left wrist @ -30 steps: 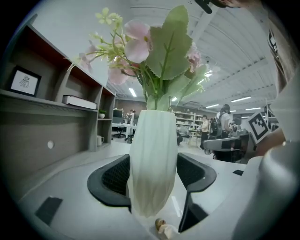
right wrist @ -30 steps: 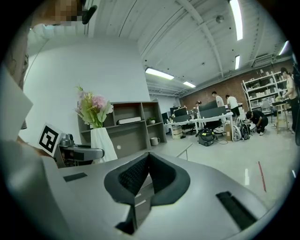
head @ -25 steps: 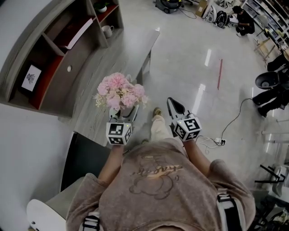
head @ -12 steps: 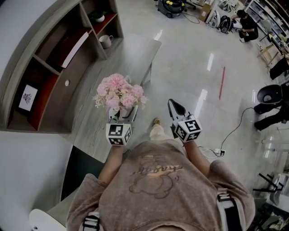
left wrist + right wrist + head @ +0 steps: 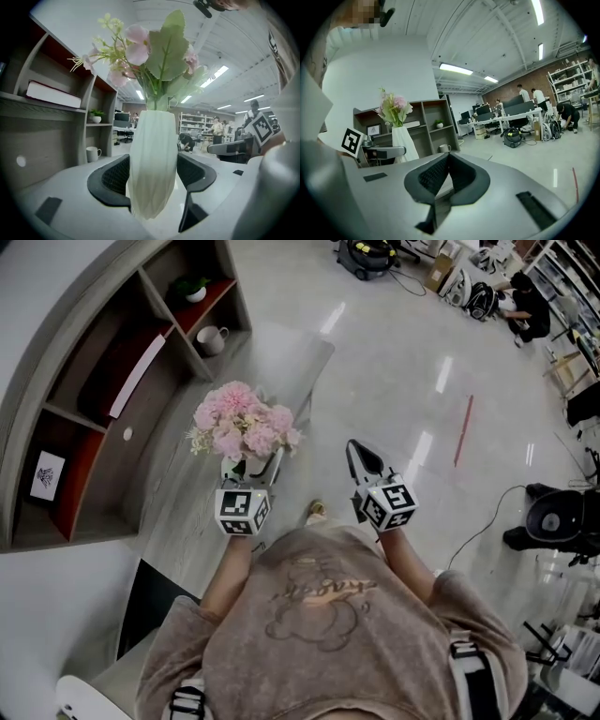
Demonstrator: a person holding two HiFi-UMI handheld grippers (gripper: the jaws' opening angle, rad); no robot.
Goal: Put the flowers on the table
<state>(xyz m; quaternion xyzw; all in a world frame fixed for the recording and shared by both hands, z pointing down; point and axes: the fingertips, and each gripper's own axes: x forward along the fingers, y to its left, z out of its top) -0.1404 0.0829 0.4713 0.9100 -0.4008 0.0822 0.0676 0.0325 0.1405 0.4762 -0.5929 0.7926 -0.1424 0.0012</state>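
Observation:
A bunch of pink flowers (image 5: 239, 423) stands in a white ribbed vase (image 5: 153, 161). My left gripper (image 5: 251, 474) is shut on the vase and carries it upright above the near part of a long grey table (image 5: 192, 479). In the left gripper view the black pads (image 5: 112, 180) press on both sides of the vase. From the right gripper view the flowers (image 5: 395, 108) and vase (image 5: 402, 144) appear off to the left. My right gripper (image 5: 361, 462) is shut with nothing in it, held over the floor to the right of the table.
A grey shelf unit (image 5: 103, 381) runs along the table's far side, holding a white mug (image 5: 210, 338), a small potted plant (image 5: 190, 287), a book and a framed picture (image 5: 43, 476). People and office gear (image 5: 511, 301) occupy the far right floor.
The view has shifted as the person moved along the table; the vase and flowers stay gripped by the left gripper and sit a little further left. The right gripper keeps its place.

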